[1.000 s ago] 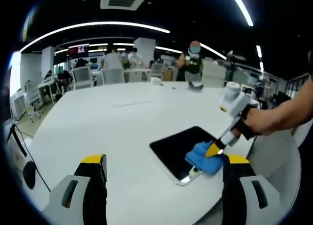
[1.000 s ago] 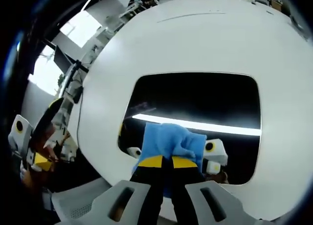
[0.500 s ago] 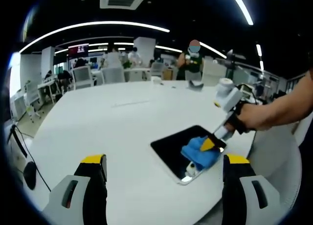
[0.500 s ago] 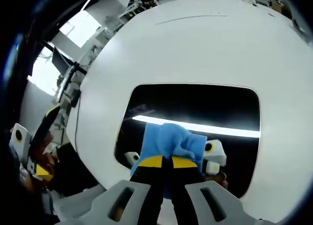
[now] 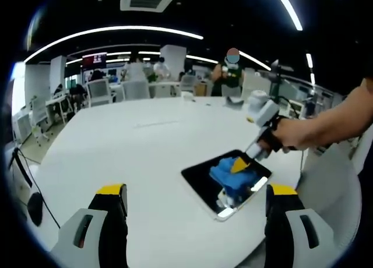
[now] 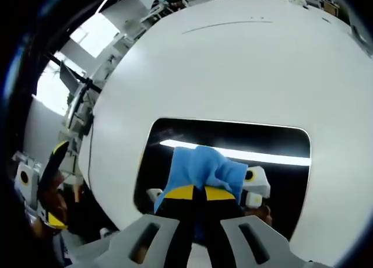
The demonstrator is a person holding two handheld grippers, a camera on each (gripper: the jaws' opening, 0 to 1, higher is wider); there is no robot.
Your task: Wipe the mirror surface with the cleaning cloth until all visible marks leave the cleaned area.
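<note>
A dark rectangular mirror lies flat on the round white table. A blue cleaning cloth rests on the glass, and my right gripper is shut on it, pressing it onto the mirror. A bright ceiling light strip reflects in the mirror beyond the cloth. My left gripper hovers open above the table's near edge, left of the mirror, holding nothing. A hand and forearm hold the right gripper from the right side of the left gripper view.
Office chairs, desks and several people stand beyond the table's far edge. A small object lies on the far side of the table. A black cable hangs off the left edge.
My right gripper has slid the blue cloth from the mirror's near corner toward its middle and far side. The left gripper has stayed put.
</note>
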